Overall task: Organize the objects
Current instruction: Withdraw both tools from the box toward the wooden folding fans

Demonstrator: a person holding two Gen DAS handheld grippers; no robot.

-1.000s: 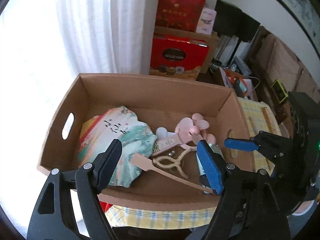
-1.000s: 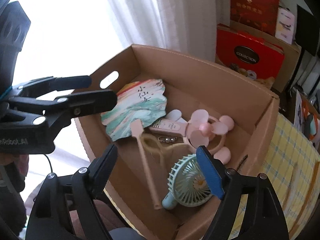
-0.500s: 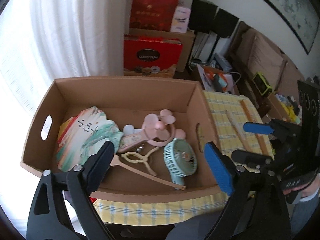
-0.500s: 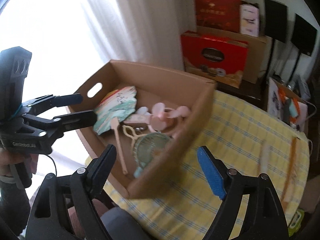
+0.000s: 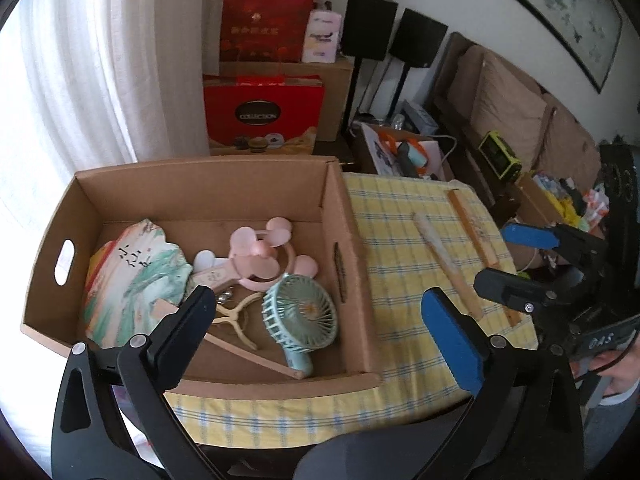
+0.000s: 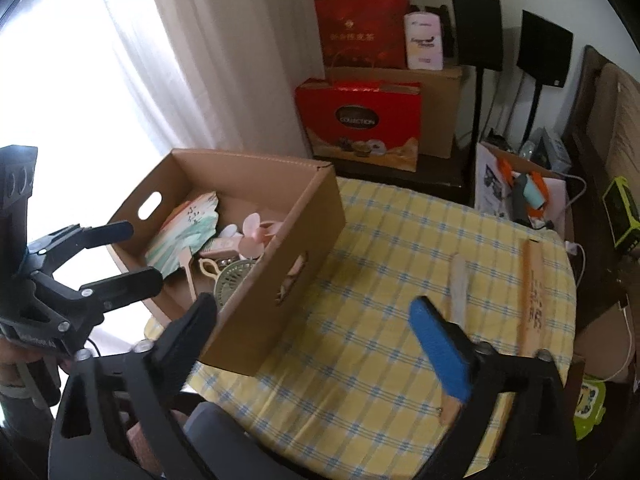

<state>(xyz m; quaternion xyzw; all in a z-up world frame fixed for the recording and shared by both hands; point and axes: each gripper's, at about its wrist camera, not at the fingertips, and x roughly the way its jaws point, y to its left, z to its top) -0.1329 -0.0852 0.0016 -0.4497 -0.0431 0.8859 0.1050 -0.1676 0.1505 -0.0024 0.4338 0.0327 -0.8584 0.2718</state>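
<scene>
A cardboard box point(image 5: 344, 216) point(image 6: 316, 216) stands at the left of a yellow checked table point(image 5: 404, 344) point(image 6: 380, 264). In it lie a painted hand fan point(image 5: 132, 276) point(image 6: 184, 236), a pink mouse-ear fan point(image 5: 260, 256) point(image 6: 260, 236) and a teal handheld fan point(image 5: 300, 316) point(image 6: 232, 280). Two folded fans lie on the cloth, one pale point(image 5: 440, 256) point(image 6: 458, 288), one wooden point(image 5: 472, 228) point(image 6: 532, 292). My left gripper point(image 5: 320, 332) point(image 6: 116, 256) is open and empty by the box. My right gripper point(image 6: 312, 344) point(image 5: 512, 264) is open and empty over the table.
Red gift boxes point(image 5: 262, 112) point(image 6: 360, 120) and a cardboard carton stand behind the table by a white curtain point(image 5: 92, 64). Speakers point(image 5: 372, 24) point(image 6: 476, 28), a sofa point(image 5: 512, 104) and a paper bag of items point(image 6: 516, 188) are at the right. A green device point(image 5: 500, 156) point(image 6: 622, 216) sits by the sofa.
Both grippers have pulled back and swung right, away from the box. The table and the two folded fans have come into view. Both grippers stay open and empty.
</scene>
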